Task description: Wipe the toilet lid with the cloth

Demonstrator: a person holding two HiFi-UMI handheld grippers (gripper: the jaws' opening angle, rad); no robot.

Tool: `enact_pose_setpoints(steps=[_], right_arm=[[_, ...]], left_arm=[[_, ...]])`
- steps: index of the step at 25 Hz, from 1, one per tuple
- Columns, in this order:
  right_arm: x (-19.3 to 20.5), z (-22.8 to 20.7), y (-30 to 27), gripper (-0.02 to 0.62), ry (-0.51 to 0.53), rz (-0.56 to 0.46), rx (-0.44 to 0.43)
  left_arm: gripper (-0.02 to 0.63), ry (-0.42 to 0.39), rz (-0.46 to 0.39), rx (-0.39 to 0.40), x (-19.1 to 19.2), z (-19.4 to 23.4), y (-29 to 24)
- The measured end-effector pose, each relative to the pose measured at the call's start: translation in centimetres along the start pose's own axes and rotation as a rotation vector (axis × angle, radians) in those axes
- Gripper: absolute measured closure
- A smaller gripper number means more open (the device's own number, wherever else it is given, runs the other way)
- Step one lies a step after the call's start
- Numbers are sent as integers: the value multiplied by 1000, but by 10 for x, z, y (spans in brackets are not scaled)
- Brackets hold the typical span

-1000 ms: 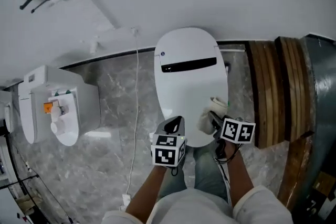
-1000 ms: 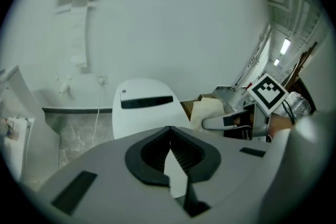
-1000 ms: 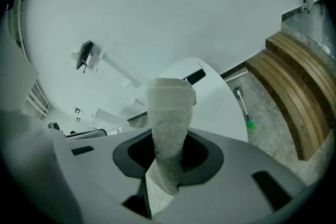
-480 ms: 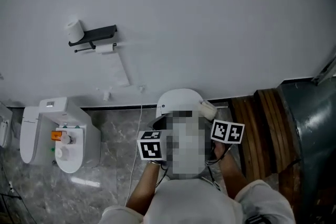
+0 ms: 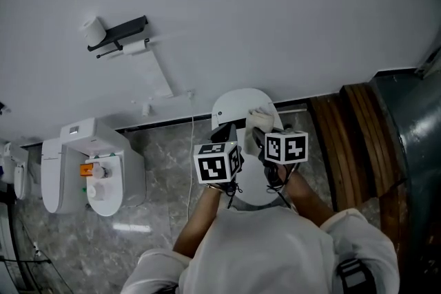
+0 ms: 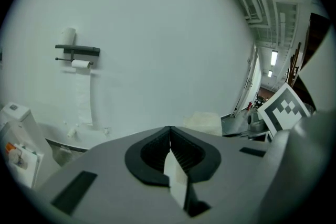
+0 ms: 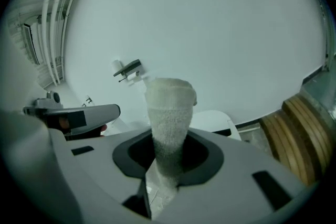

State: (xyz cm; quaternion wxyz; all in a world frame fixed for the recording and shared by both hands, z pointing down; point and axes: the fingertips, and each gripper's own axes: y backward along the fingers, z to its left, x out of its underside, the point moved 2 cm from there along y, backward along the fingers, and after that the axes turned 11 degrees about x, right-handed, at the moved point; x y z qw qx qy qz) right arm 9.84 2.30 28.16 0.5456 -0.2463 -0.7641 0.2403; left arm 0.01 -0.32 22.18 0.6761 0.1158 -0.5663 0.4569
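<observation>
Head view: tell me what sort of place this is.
Probably a bathroom or restroom. There is a closed white toilet lid by the wall, a toilet-paper holder mounted on that wall, and a second toilet-like fixture on the stone-patterned floor.

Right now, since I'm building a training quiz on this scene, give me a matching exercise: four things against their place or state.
Things:
1. cloth
2. left gripper
3. toilet lid
4. paper holder

Place or state:
A. mounted on the wall
B. shut, nothing in it
C. clamped in the right gripper
D. white, below both grippers

Pairs: 1-C, 2-B, 3-D, 4-A
</observation>
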Motion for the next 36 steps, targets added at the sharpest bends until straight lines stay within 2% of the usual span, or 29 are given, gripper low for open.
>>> enact_pose_setpoints(steps=[3, 10, 21, 36], right_arm=[[-3, 0, -1, 499, -5, -3, -14], [-3, -1, -6, 499, -11, 12, -34], [-11, -14, -5, 499, 8, -6, -26], [-15, -40, -5, 499, -29, -3, -1]], left_arm=[[592, 18, 7, 19, 2, -6, -4], [592, 26, 19, 8, 5, -3, -11], [592, 24, 29, -6, 8, -6, -20], [592, 9, 39, -5, 6, -10, -32]])
